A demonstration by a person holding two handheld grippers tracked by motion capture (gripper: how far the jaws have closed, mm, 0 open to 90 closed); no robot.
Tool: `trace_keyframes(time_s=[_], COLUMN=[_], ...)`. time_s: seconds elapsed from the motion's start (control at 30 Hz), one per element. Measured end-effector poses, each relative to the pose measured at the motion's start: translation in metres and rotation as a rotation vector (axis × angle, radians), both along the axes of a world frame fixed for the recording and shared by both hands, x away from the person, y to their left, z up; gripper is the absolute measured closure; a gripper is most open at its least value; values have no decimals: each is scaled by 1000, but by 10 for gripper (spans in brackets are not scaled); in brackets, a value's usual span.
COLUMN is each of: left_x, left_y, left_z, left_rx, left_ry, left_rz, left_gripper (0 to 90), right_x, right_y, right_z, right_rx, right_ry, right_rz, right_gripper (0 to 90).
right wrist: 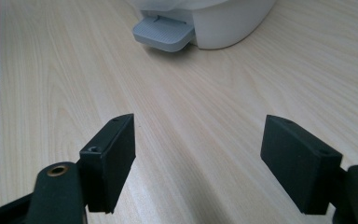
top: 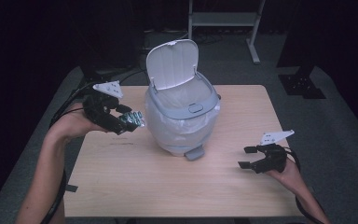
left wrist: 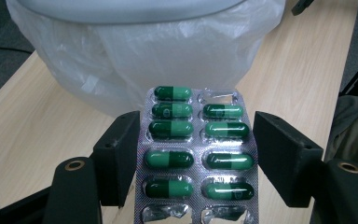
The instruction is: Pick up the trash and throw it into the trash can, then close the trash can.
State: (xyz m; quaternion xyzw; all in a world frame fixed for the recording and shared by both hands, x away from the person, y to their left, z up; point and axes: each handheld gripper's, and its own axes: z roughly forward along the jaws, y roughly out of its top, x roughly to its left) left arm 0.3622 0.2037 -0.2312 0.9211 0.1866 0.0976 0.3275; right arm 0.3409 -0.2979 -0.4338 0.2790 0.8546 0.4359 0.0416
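From above I am seeing the whole wooden table [top: 135, 186] and the white pedal bin [top: 182, 116] standing on it, its lid [top: 172, 63] tipped up and open; my left gripper view is giving only the bin's bagged lower wall, and my right gripper view only its base and the grey pedal [right wrist: 164, 33], low and close to the tabletop. My left forearm [top: 46, 154] is reaching in from the near left edge and bending inward toward the bin, carrying my left gripper [top: 131, 119] raised off the table just to the left of the bin's side. My right hand is resting low near the right edge, its right gripper [top: 246, 157] aiming left toward the pedal, jaws spread wide with nothing between them. My left gripper is pinching a blister pack [left wrist: 196, 158] of green capsules by its two long edges. The pack's long axis is running along the jaws, its far end pointing at the bin's bagged wall, near it but not touching. Only the left gripper view is showing the detail: two columns of capsules lying crosswise, with emptied pockets at one far corner and at the near end
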Motion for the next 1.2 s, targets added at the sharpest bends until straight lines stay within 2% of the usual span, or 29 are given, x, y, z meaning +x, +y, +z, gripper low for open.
trace_keyframes(time_s=[0.27, 0.57, 0.73, 1.2], left_x=[1, 7, 10, 19], left_y=[-2, -4, -9, -26], left_z=[4, 18, 24, 40], left_rx=[13, 30, 44, 44], left_ry=[11, 0, -3, -18], left_rz=[-3, -6, -11, -27], left_gripper=[333, 333, 333, 333], right_x=[0, 4, 5, 5], right_y=[-1, -1, 1, -2], right_z=[-2, -4, -4, -5], right_rx=[3, 5, 4, 12], right_ry=[9, 20, 19, 20], right_rz=[-2, -7, -1, -5], right_gripper=[250, 250, 250, 250])
